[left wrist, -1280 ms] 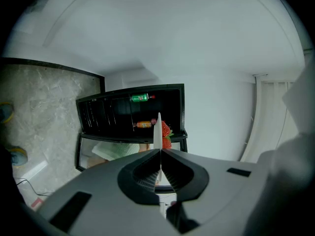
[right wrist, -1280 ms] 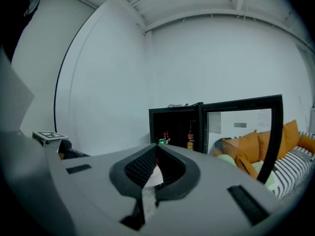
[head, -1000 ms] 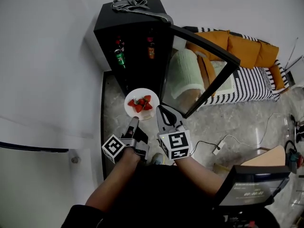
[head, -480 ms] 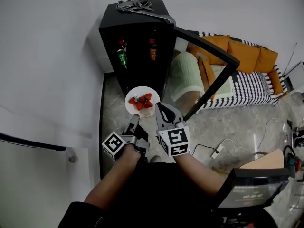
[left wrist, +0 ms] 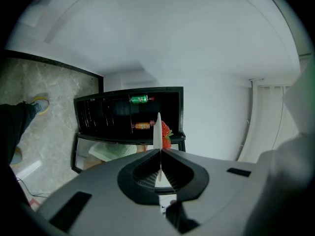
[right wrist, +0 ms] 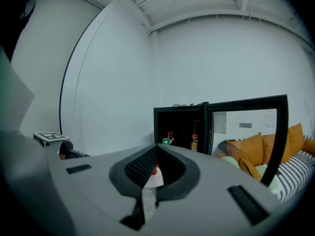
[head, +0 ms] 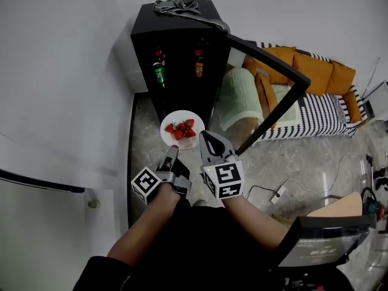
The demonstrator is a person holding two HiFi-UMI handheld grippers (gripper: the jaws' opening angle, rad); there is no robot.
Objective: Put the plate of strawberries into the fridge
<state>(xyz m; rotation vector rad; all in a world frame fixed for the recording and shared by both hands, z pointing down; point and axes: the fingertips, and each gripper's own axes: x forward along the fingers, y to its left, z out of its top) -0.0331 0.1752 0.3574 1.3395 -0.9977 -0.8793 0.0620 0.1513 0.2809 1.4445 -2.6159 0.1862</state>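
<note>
the white round plate (head: 168, 119) hangs level in the air, just before the open front of the fridge and above the floor. it carries red strawberries (head: 180, 130), about five, packed too close in the middle for a sure count. the left gripper (head: 172, 152) has its jaws closed on the plate's near rim: in the left gripper view the rim runs edge-on straight between the two tips, with one strawberry showing beyond it. the right gripper (head: 205, 137) lies just beside the plate's near right edge. its jaws are together at the tips, and in the right gripper view the plate and a strawberry show only through the slit below them, so whether they touch the rim cannot be told.

under the plate is a grey marbled stone floor (head: 142, 132). the one black fridge (head: 176, 29) stands on it against a plain white wall (head: 66, 71), its glass-paned door (head: 267, 57) swung wide to the right. on its shelves at least three drinks show: a green one (head: 159, 74), a dark bottle with a red top above it, and an orange-labelled bottle (head: 198, 66) to the right. a grey tangle of straps (head: 179, 6) lies on the fridge top. past the door stands one black-and-white striped sofa (head: 321, 111) with three orange cushions (head: 312, 65).
</note>
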